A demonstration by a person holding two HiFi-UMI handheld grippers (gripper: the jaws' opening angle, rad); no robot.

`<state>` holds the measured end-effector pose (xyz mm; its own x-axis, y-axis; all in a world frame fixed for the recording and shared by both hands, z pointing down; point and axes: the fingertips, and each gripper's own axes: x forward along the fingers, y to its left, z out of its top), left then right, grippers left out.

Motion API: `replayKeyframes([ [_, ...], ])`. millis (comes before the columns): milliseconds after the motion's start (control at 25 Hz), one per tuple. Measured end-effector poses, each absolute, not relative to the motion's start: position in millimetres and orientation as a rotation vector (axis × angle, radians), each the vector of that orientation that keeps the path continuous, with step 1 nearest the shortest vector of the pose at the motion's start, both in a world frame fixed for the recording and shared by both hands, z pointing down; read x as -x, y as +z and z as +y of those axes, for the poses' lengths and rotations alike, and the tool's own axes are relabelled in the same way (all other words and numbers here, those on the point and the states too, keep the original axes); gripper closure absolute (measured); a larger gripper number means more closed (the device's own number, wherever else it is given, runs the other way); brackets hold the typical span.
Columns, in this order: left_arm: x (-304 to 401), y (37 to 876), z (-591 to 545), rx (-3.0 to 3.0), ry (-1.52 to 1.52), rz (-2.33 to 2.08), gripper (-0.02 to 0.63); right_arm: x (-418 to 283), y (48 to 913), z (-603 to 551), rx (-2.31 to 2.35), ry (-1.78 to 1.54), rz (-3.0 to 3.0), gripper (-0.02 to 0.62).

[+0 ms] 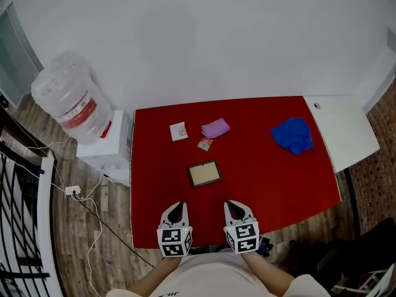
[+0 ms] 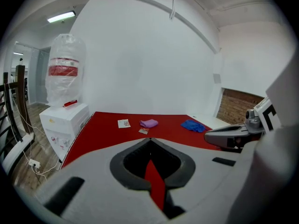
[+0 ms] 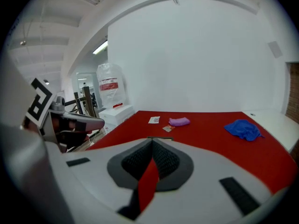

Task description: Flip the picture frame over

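A small dark-rimmed picture frame (image 1: 205,174) lies flat near the middle of the red table (image 1: 278,178), its pale panel facing up. Both grippers hover over the table's near edge, short of the frame. My left gripper (image 1: 177,206) is shut and holds nothing. My right gripper (image 1: 232,205) is shut and empty too, about a hand's width to the right of the left one. In the right gripper view only the frame's far edge (image 3: 160,138) peeks above the shut jaws. The left gripper view hides the frame behind its own jaws.
Beyond the frame lie a small card (image 1: 179,131), a purple cloth (image 1: 215,128) and a little wrapper (image 1: 205,143). A blue cloth (image 1: 292,135) sits at the back right. A water dispenser (image 1: 74,104) stands left of the table, a white side table (image 1: 343,129) to the right.
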<state>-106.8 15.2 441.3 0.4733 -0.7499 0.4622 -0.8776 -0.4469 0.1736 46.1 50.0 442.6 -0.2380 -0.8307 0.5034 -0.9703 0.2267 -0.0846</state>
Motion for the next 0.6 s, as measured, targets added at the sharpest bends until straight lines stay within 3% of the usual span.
replayKeyframes([
  [600,94.5,456.6,3.3,-2.26,0.459,-1.41,0.601,-63.1,451.7,29.3,-1.609,0.573,-2.181,0.591],
])
